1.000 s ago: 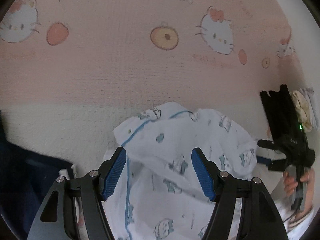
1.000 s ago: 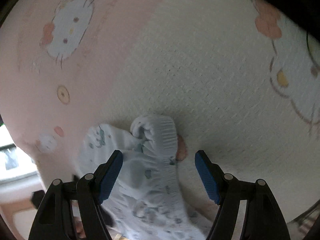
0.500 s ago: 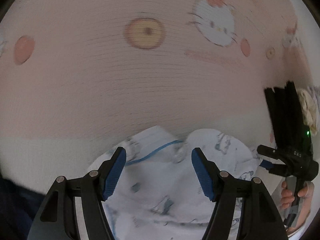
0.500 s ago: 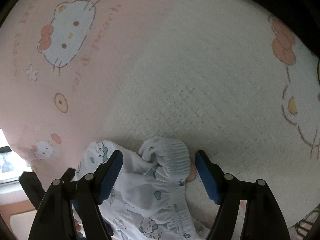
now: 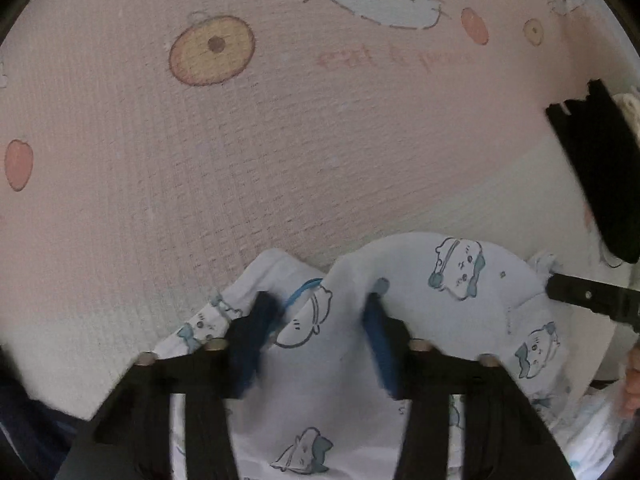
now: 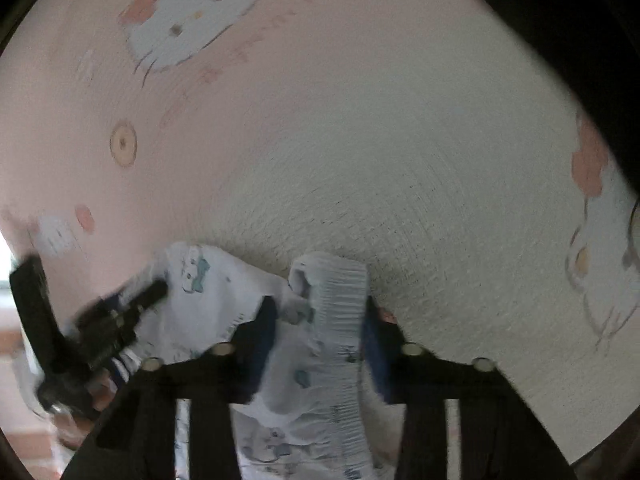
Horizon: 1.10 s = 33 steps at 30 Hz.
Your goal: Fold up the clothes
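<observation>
While closing on the garment (image 5: 400, 280), both tools (image 5: 320, 328) (image 6: 320, 328), pink mat (image 5: 280, 140) beneath.

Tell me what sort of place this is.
Probably a home, likely a bed or floor mat in a child's room: a pink and cream cartoon-cat printed cover lies under a small white cartoon-print garment, with daylight like a window's at the right view's left edge.

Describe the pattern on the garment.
The garment is white with small blue cartoon animals, clearest in the left wrist view.
</observation>
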Tool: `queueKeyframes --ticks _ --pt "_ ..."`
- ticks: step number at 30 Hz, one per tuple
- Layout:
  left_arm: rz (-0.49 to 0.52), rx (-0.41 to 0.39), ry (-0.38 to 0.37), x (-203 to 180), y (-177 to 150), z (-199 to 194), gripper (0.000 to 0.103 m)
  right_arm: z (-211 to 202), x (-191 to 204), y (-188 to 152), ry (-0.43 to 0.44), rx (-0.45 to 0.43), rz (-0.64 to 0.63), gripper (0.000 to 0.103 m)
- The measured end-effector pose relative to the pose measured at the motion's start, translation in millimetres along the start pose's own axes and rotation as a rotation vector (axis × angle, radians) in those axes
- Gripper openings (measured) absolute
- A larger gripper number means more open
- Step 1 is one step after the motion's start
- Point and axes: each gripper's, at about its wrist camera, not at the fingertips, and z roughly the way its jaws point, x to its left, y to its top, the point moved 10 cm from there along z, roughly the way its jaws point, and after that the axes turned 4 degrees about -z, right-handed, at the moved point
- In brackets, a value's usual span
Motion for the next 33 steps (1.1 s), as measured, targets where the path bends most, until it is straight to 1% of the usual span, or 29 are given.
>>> queueKeyframes --ticks 1,2,4,6,10,12,13,16,21,24,26,28,30,33 --pt "-0.011 -0.018 -0.013 -1 -1 -4 0.025 -1 3 0 0.001 -0.008 -0.023 0.023" --pt "-0.018 -0.036 -0.022 -3 -3 -8 0.022 -2 6 -1 0.006 -0.017 -0.04 0.022" --pt "-0.026 -0.059 -0.028 -4 -6 -16 0.02 -8 12 -1 0.059 -0.039 -0.044 0.019" --pt "-0.026 -0.082 -0.048 -2 -14 -27 0.019 -14 17 -2 0.11 -0.05 -0.047 0.017" --pt "-0.049 -0.116 -0.051 4 -31 -50 0.018 -27 29 -14 0.245 -0.049 -0.035 0.017" --pt "-0.071 -0.133 -0.071 3 -38 -59 0.018 -28 33 -23 0.268 -0.05 -0.054 0.017" --pt "-0.08 -0.138 -0.073 7 -38 -62 0.018 -29 35 -27 0.276 -0.048 -0.065 0.017" --pt "-0.091 -0.159 -0.072 9 -55 -75 0.018 -25 41 -34 0.305 -0.026 -0.084 0.017" --pt "-0.107 -0.157 -0.084 -1 -77 -78 0.018 -23 48 -44 0.308 0.009 -0.113 0.017" --pt "-0.129 -0.147 -0.087 -1 -94 -78 0.018 -31 47 -60 0.312 0.025 -0.137 0.017" --pt "-0.144 -0.143 -0.087 -3 -98 -76 0.018 -31 42 -69 0.309 0.038 -0.134 0.016" --pt "-0.143 -0.146 -0.07 0 -106 -77 0.018 -34 34 -76 0.283 0.041 -0.128 0.016" --pt "-0.144 -0.138 -0.039 2 -108 -69 0.018 -30 31 -78 0.255 0.042 -0.108 0.017" --pt "-0.188 -0.113 -0.031 16 -123 -61 0.018 -26 16 -82 0.215 0.041 -0.064 0.016"
